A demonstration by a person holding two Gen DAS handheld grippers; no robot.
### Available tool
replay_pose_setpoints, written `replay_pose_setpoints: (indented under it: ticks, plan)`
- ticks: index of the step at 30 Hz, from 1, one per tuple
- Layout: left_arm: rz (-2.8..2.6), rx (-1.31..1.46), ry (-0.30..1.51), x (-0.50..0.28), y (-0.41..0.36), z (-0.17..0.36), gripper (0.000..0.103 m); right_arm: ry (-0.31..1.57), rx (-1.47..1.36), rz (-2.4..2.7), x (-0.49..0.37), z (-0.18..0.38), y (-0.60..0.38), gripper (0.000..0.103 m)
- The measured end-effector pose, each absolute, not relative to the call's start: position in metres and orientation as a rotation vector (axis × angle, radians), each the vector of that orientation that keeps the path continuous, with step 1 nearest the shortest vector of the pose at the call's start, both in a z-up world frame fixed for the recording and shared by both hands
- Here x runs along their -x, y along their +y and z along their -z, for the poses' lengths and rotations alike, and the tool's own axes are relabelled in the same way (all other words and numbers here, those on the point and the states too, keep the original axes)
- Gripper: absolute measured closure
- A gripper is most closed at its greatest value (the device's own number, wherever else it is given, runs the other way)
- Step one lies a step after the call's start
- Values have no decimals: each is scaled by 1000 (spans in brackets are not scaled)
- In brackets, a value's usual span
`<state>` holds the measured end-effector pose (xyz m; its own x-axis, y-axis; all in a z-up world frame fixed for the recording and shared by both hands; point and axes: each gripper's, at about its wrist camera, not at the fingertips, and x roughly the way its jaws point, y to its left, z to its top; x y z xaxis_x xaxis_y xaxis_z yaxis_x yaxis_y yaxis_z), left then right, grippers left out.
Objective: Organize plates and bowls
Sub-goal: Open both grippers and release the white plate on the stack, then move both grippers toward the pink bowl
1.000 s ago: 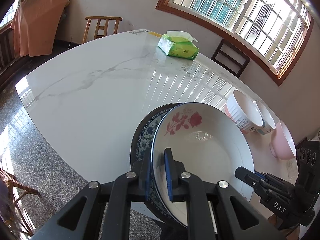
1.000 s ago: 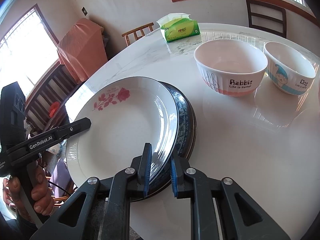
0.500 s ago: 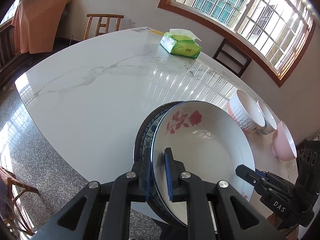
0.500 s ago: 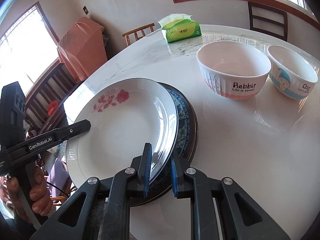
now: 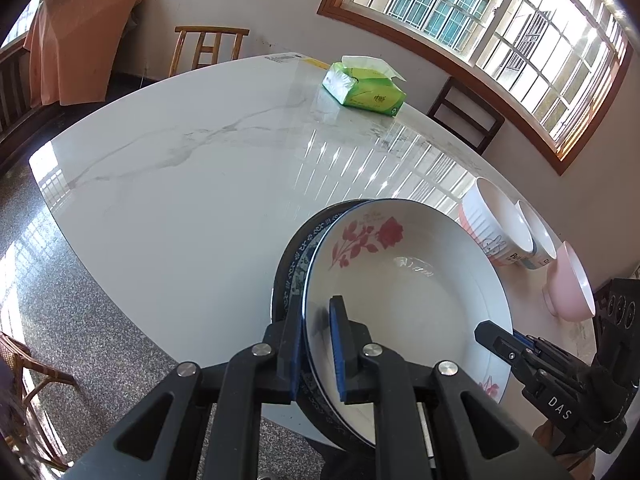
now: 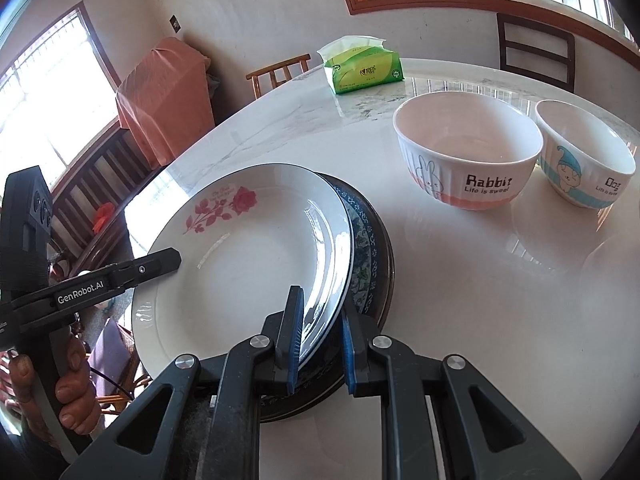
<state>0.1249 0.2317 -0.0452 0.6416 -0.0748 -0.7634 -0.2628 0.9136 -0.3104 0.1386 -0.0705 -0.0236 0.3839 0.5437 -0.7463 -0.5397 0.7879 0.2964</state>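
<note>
Your left hand-held gripper is pinching the rim of the white rose plate, one blue pad inside the rim and the other on its underside. Your right hand-held gripper straddles the opposite rim of the same plate, but its pads stand a little apart from it, and you cannot tell from either view whether they are actually pressing on it.

The rose plate sits tilted on top of a dark blue-patterned plate, offset so the patterned rim shows as a crescent on one side. The pair lies at the near edge of the marble bench, and the plates overhang that edge toward you.

Further along the same edge, to your right, three bowls stand upright in a row: the Rabbit bowl, the Dog bowl just beside it, and a pink bowl a little apart from those two. A green tissue pack lies near the far edge of the bench, well apart from the dishes. Wooden chairs stand around the bench, one of them at its far side.
</note>
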Motion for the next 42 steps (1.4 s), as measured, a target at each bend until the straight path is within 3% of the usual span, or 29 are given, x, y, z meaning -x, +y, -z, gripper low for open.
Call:
replay_pose_setpoints:
  ticks: [3,8,15,21,27,33,42]
  plan:
    - [-136,377,829,-121,229,38,90,943,-17,-693,-138,23,-71,82]
    - [-163,311,772,-114,222,26,89,909,-19,-675,-137,22,-75,82]
    - [-157,256,750,-107,207,19,84,716,2,-562,-125,0,-112,79]
    - [-132,215,738,-101,186,11,79,611,57,-380,-111,-2,-169,70]
    - [-88,126,731,-99,147,5,77,604,14,-190,-111,2,-254,58]
    - [-31,14,726,-101,93,1,72,627,-106,-60,-107,10,-334,54]
    - [44,-151,715,-110,7,-2,68,641,-327,-82,-102,19,-392,37]
